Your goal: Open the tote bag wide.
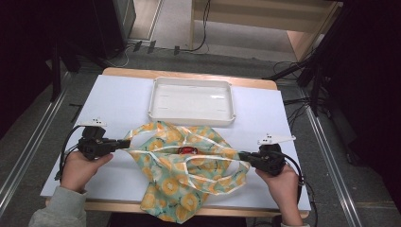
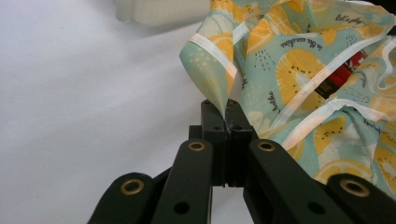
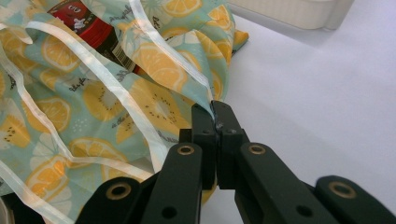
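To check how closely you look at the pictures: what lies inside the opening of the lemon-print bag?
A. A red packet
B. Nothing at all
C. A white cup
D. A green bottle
A: a red packet shows through the mouth of the bag, which the left tongs and right tongs pinch at opposite edges.

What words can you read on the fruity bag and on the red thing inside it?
"let's play": small dark script on the fruit-print bag, top right in the left gripper view.
Other script lines on the bag's fabric: too small and blurred to read.
Red packet inside the bag: a barcode and white marks, no readable word.
White tray: no writing.
Left gripper and right gripper, each pinching a bag edge: no labels.
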### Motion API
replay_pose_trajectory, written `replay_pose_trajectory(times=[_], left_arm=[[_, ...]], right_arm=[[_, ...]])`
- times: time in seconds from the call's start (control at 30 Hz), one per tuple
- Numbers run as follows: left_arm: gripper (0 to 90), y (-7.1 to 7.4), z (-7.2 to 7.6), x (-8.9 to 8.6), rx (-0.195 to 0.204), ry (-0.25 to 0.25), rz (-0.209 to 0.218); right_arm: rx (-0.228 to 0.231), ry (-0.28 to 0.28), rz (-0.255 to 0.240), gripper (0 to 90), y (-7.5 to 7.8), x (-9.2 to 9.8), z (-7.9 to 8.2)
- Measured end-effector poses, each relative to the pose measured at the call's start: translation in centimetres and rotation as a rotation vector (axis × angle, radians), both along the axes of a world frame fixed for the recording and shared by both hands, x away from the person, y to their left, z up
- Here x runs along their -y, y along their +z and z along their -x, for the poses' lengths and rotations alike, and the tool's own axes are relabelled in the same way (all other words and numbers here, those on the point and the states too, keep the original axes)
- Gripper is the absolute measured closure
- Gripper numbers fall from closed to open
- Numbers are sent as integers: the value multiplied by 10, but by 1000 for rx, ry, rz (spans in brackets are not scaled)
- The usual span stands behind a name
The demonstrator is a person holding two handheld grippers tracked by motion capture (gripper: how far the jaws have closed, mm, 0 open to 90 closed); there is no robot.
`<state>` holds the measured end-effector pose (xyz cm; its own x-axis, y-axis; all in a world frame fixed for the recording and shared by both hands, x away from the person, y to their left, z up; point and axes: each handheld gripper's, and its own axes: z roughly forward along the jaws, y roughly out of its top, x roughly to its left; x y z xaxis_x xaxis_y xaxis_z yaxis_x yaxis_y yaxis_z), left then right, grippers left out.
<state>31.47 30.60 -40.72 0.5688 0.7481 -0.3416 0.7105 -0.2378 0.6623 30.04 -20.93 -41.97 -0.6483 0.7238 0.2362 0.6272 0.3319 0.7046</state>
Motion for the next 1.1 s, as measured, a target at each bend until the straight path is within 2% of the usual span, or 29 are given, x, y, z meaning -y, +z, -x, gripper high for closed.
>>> replay_pose_trajectory(times=[0.1,0.13,0.2,0.4,0.5,0.63,0.67,0.7,0.9,0.97,1.03,1.1], left_arm=[[897,-1,0,0,-13,0,7],[875,-2,-1,0,-15,-2,9],[867,-2,-1,0,-16,-4,13],[716,0,-1,2,-17,-19,38],[640,3,-1,3,-16,-16,50],[607,10,0,7,-2,-36,51],[606,14,1,10,0,-41,53],[606,14,1,10,0,-41,53],[588,35,2,13,39,-53,41],[576,39,3,12,46,-50,56],[609,42,2,13,41,-57,60],[734,42,2,16,38,-68,69]], right_arm=[[-6,2,-2,892,-1,0,0],[-14,6,-4,843,-2,-1,-1],[-11,10,-8,809,-2,-1,-1],[6,9,-12,665,0,-3,-1],[23,5,-16,631,3,-3,0],[43,13,-26,634,10,-6,1],[49,23,-36,668,15,-8,0],[49,23,-36,668,15,-8,0],[60,54,-57,743,29,-19,-4],[61,68,-62,773,32,-24,-5],[64,83,-62,799,34,-29,-7],[59,101,-66,822,35,-35,-10]])
